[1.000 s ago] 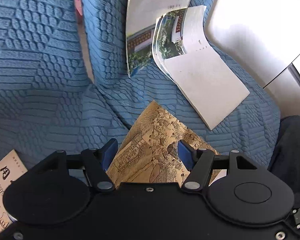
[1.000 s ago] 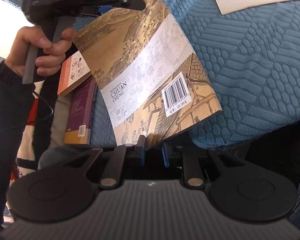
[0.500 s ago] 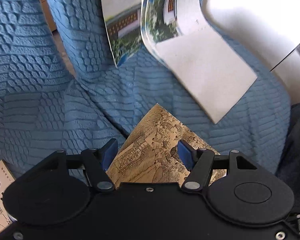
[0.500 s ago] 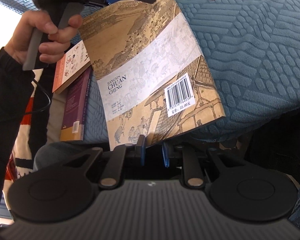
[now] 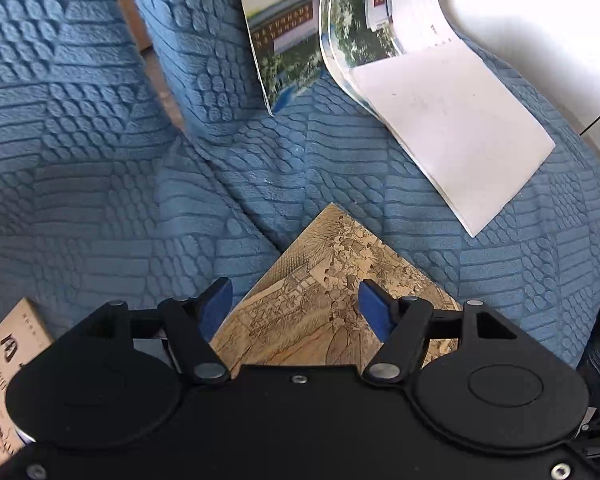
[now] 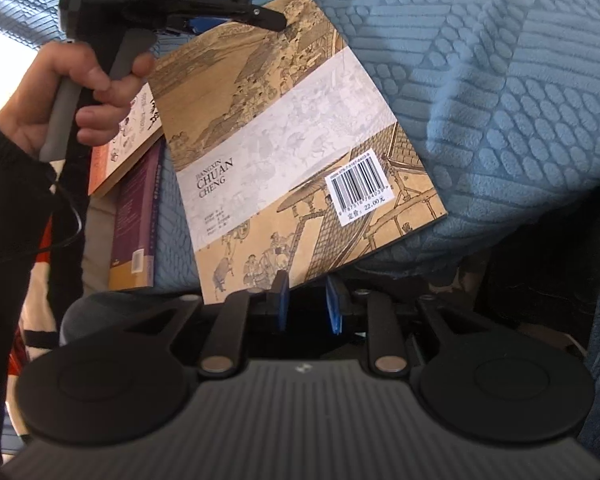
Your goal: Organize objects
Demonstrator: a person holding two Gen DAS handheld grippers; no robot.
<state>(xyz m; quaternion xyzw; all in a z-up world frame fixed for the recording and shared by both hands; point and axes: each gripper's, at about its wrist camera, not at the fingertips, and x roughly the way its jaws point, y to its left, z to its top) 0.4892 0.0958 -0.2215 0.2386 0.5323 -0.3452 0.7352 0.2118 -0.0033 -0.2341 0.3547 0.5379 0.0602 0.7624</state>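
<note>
A paperback [image 6: 296, 152] is lying on the quilted cover [image 6: 500, 100], with two more books [image 6: 134, 200] stacking just to its left. An open booklet [image 5: 440, 112] is resting farther off on the same cover, well apart from them.

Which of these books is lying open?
The white-paged booklet with photo pages, on the blue cover at the far side. Its leaves are splayed apart; the tan painted-scene book, orange book and purple book are closed.
</note>
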